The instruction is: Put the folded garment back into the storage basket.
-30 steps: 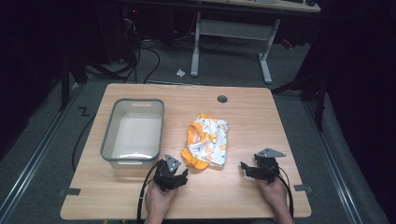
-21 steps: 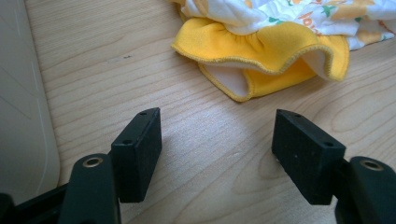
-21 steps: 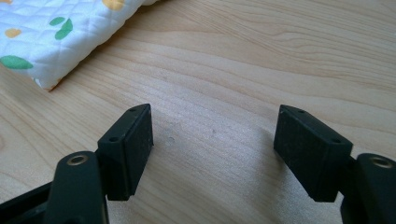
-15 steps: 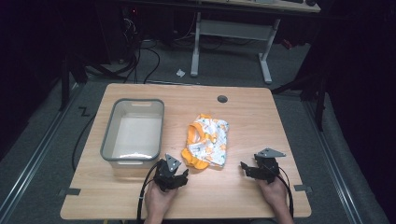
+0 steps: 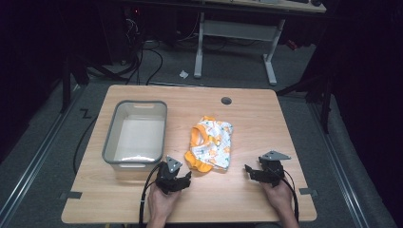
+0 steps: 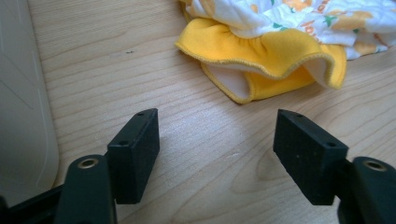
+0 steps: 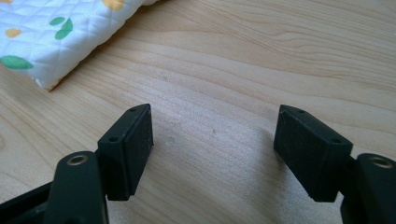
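Table (image 5: 285, 123): lying bare under both grippers. Bin (image 5: 110, 142): sitting empty just left of the left gripper (image 5: 174, 176). Cloth (image 5: 211, 145): lying crumpled ahead of that gripper and to its right, its yellow hem (image 6: 280, 51) just beyond the jaws; well left of the right gripper (image 5: 261, 172). Both grippers are resting with jaws spread wide, gripping nothing. Nothing is shifting from the frames a second ago, so the work is likely not yet starting; the cloth is the probable first grasp.
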The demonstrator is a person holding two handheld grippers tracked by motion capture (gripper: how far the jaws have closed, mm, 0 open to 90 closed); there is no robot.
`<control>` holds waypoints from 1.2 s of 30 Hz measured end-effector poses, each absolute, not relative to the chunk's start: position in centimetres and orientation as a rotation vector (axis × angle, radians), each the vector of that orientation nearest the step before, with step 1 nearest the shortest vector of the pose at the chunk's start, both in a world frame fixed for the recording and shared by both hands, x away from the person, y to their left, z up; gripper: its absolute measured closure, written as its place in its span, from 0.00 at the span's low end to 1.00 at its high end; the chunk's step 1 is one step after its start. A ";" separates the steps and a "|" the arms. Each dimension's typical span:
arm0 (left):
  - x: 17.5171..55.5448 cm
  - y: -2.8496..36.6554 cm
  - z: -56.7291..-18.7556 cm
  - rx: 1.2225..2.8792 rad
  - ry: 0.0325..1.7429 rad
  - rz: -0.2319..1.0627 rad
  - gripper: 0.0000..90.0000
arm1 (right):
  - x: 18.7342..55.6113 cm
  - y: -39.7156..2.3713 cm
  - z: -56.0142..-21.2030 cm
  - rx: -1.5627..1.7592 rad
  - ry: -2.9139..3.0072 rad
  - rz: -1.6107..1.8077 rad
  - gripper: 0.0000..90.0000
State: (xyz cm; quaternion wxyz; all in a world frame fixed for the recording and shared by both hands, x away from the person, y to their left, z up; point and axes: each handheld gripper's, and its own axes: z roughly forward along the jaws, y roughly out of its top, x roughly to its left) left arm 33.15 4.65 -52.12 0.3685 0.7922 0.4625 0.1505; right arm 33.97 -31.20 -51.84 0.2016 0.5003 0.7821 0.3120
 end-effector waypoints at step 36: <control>33.9 3.3 -47.8 2.000 1.087 0.344 0.36 | 34.0 -31.2 -51.8 1.397 2.184 0.871 0.32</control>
